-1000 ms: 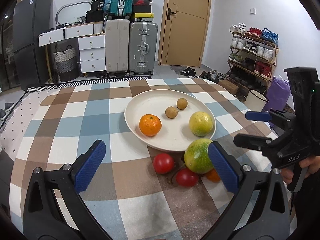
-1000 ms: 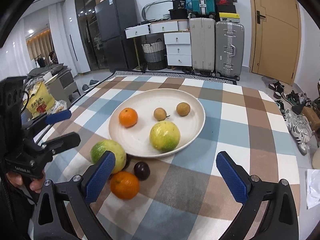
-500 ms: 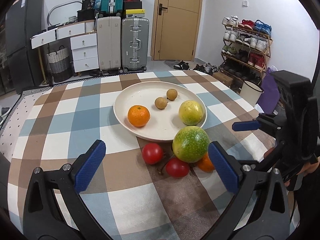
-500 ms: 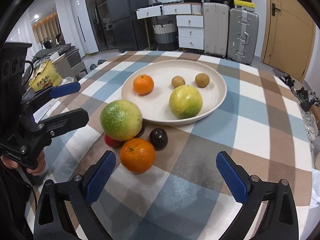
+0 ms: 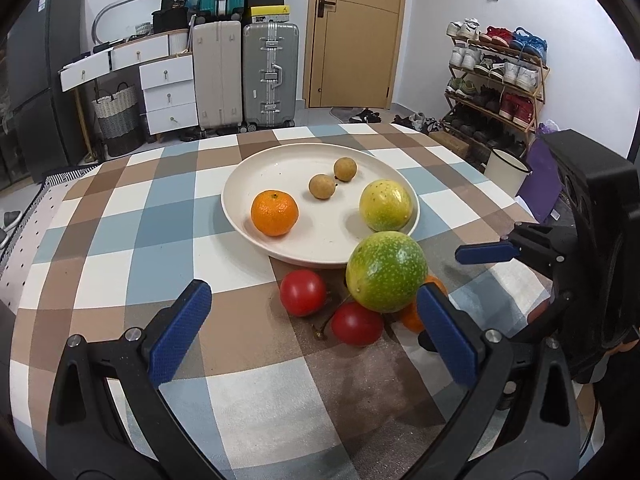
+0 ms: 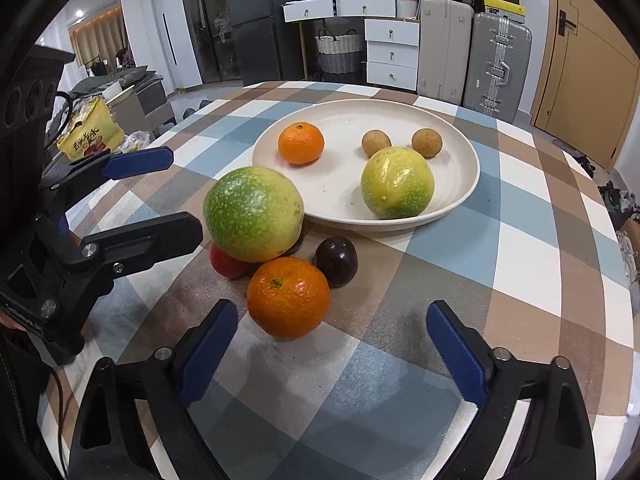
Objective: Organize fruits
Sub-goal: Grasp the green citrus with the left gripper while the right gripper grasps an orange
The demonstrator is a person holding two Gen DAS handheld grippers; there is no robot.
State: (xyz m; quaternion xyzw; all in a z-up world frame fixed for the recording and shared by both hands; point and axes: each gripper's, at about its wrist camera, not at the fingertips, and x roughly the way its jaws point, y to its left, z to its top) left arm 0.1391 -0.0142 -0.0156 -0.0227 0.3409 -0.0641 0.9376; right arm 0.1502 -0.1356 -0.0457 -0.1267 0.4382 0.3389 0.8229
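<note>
A cream plate [image 5: 280, 168] [image 6: 452, 128] on the checked tablecloth holds an orange [image 5: 274, 213], two small brown fruits [image 5: 322, 186] and a yellow-green fruit [image 5: 385, 205]. In front of the plate lie a large green fruit [image 5: 386, 271] [image 6: 253, 213], two red fruits [image 5: 303, 292], a loose orange [image 6: 288, 297] and a dark plum [image 6: 336, 261]. My left gripper [image 5: 316, 336] is open and empty, just short of the red fruits. My right gripper [image 6: 332, 356] is open and empty, its jaws low on either side of the near edge of the loose orange.
The table's far edge faces suitcases [image 5: 270, 76], white drawers and a door. A shoe rack [image 5: 496, 80] and a white bucket [image 5: 505, 168] stand to the right of the table. A yellow snack bag [image 6: 90, 134] lies on furniture to the left.
Both grippers have moved closer to the loose fruits and lower toward the table. The right gripper now brackets the loose orange. No fruit has moved.
</note>
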